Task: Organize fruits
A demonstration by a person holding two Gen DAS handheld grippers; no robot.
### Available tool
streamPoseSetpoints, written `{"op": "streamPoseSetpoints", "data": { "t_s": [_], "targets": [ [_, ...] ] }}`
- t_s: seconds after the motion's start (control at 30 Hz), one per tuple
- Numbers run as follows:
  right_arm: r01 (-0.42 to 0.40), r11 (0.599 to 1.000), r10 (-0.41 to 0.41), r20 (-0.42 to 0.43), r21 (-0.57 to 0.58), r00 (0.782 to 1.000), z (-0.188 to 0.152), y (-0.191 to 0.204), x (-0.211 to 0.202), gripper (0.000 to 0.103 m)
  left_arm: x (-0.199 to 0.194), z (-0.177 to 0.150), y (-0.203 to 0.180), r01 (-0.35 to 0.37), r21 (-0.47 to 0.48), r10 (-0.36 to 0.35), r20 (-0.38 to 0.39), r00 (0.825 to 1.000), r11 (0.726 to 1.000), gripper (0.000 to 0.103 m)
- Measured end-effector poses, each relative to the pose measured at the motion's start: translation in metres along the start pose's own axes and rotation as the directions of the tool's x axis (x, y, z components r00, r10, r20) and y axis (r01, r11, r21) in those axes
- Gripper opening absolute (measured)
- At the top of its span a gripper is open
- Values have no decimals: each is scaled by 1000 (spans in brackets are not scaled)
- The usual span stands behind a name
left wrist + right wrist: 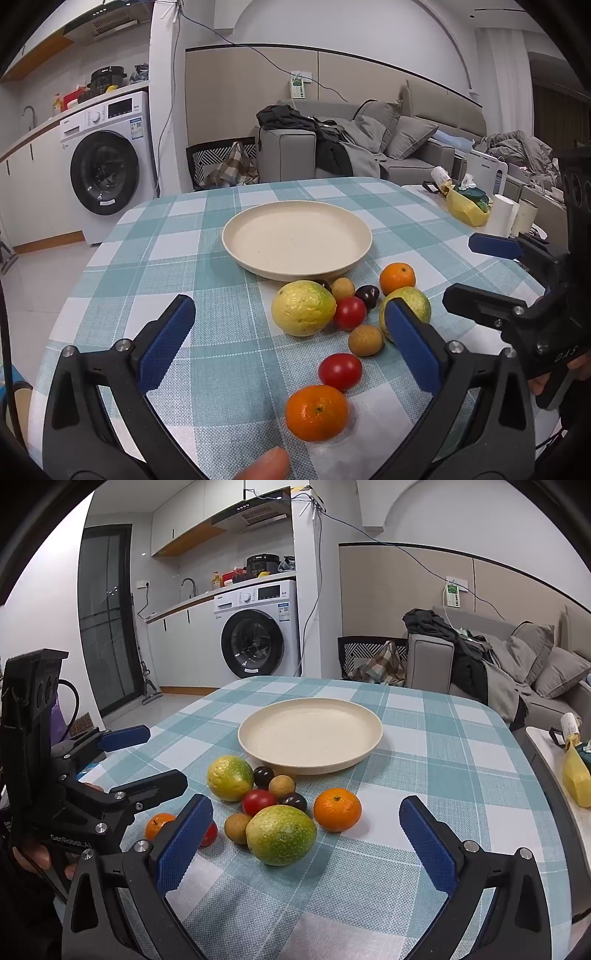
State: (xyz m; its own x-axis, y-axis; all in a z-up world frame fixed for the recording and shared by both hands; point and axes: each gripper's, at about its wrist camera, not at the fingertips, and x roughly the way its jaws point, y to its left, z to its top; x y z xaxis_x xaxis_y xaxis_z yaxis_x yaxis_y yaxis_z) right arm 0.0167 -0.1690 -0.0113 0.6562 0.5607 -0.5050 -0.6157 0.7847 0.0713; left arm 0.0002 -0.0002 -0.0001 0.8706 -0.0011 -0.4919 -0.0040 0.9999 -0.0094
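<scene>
Left-wrist view: left gripper (290, 334) spread wide, holding nothing; the fruits (343, 325) lie loose between and just beyond its fingers, short of the bare plate (295, 238), likely their destination. Right gripper (306, 836) likewise gapes empty, poised for a first pick.

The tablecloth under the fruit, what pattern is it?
The tablecloth has a teal and white check, clearest in the right wrist view.

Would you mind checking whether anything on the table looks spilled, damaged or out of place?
Nothing spilled or damaged. The fruits lie loose on the checked cloth beside the empty plate, not on it.
</scene>
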Motion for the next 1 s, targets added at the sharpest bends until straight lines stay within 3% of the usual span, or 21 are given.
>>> {"op": "streamPoseSetpoints", "data": {
  "t_s": [0.67, 1.0],
  "targets": [
    [5, 1000, -5, -5, -4, 1000, -1, 0, 1, 103, -16, 4, -2, 2, -2, -2, 1, 1000, 1000, 102],
    [11, 1000, -11, -10, -2, 1000, -2, -1, 2, 103, -4, 2, -2, -13, 4, 13, 8, 1000, 1000, 102]
  ]
}}
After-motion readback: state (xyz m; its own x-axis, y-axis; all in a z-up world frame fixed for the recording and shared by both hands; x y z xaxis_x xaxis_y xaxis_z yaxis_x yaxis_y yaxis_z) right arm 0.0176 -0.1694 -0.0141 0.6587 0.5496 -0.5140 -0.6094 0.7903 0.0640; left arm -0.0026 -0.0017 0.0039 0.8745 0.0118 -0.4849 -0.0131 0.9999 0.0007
